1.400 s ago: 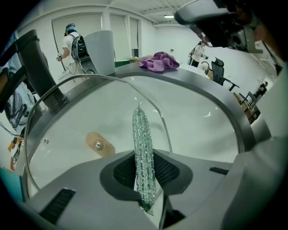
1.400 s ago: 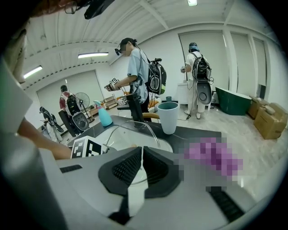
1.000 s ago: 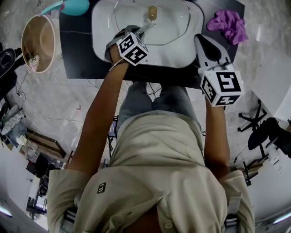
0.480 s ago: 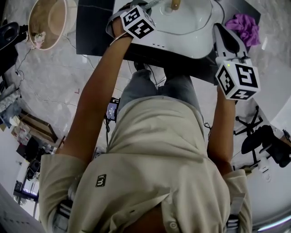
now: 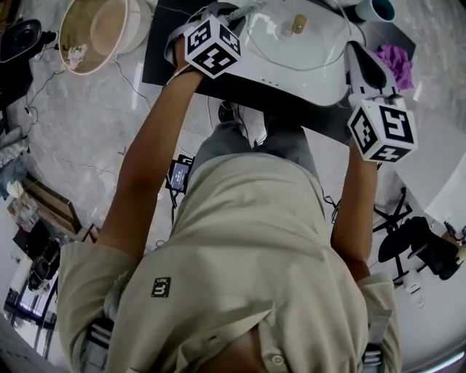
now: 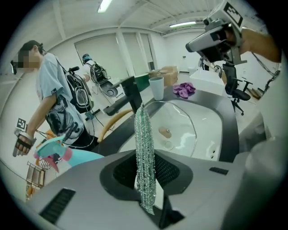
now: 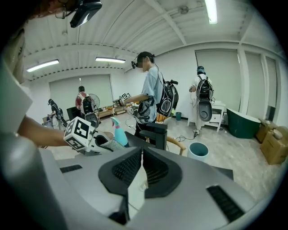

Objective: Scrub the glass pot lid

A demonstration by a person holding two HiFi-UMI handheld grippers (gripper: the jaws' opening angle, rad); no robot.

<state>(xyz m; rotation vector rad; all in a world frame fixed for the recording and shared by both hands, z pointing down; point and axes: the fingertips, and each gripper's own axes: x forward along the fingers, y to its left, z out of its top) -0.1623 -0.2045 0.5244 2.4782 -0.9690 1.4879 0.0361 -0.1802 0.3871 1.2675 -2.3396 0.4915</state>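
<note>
Over the sink (image 5: pixel 313 81), left gripper (image 6: pixel 143 164) pinching a scrubber (image 6: pixel 144 130), right gripper (image 7: pixel 141 155) closed empty, the glass pot lid (image 5: pixel 320 45) seemingly awaits scrubbing.

Our view has swung. The sink (image 5: pixel 320 80) now sits tilted at 12 to 1 o'clock of the frame, the bowl (image 5: pixel 135 25) has climbed to 11 o'clock, and the cloth (image 5: pixel 397 58) has slid to 2 o'clock. A cup (image 5: pixel 375 9) has come into sight at 1 o'clock. Our left gripper (image 5: pixel 231 16), with its scrubber (image 5: pixel 246 9), has moved from the lid's (image 5: pixel 306 47) 7 o'clock to about its 9 o'clock.
</note>
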